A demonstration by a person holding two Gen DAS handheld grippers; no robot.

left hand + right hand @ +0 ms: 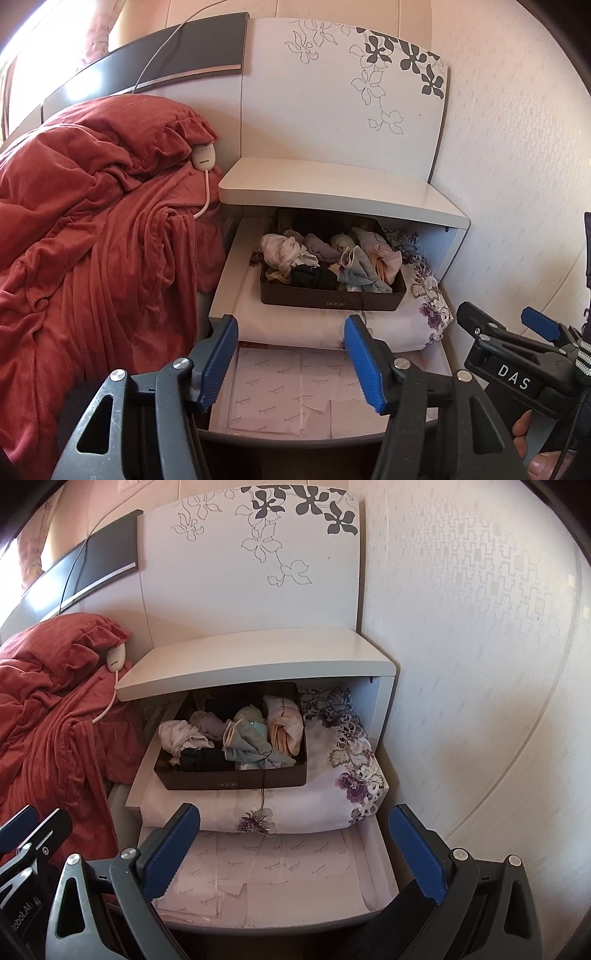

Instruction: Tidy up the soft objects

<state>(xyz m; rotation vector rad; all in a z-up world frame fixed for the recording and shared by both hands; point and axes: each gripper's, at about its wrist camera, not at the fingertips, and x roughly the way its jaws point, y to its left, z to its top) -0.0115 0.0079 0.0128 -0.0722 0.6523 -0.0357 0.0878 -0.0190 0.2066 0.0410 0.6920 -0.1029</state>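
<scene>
Sitting in a dark box [236,781] in the open drawer [317,904]: crumpled cloths [243,747], looking light, limp, apt to snag. Pinching a raised fold seeming best. Both grippers, left [291,363] and right [295,853], hovering with jaws apart, holding nothing. Hiding box's rear: nightstand top [258,664].

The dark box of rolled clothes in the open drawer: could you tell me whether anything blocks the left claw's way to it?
Nothing visible does. The left claw is open and empty, with only folded floral linen lying below the box.
</scene>
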